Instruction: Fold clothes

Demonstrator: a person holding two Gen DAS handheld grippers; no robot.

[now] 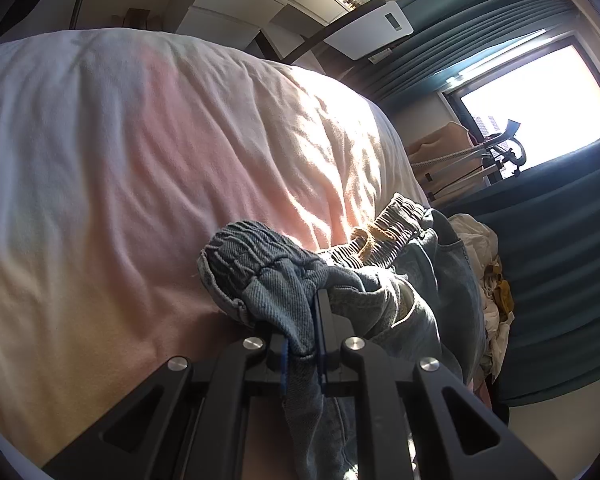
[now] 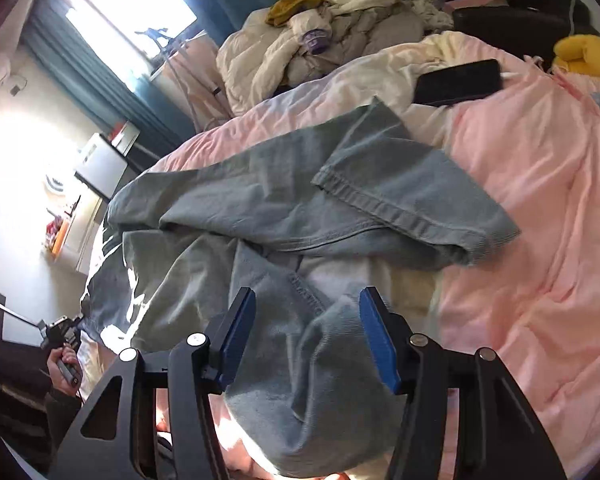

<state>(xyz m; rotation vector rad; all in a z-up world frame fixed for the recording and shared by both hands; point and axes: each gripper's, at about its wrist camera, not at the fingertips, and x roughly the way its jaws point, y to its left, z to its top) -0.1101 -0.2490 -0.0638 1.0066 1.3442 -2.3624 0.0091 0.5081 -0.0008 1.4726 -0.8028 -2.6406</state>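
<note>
Light blue jeans [image 2: 260, 184] lie crumpled across the pink bed cover [image 2: 540, 200], one leg hem [image 2: 412, 204] folded over toward the right. My left gripper [image 1: 304, 320] is shut on a bunch of denim just below the elastic waistband [image 1: 252, 248], which it holds a little above the bed. In the right wrist view that gripper [image 2: 60, 332] and the hand holding it show at the far left. My right gripper [image 2: 306, 300] hovers open over the jeans' near part. A raised denim fold [image 2: 324, 360] sits between its blue pads [image 2: 236, 336], apparently not pinched.
A heap of pale clothes and a mustard item [image 2: 332, 28] sits at the bed's far end. A black phone [image 2: 456, 80] lies on the cover beside a yellow soft thing [image 2: 588, 56]. Teal curtains [image 1: 560, 240], a bright window [image 1: 540, 96] and white cabinets [image 1: 236, 4] surround the bed.
</note>
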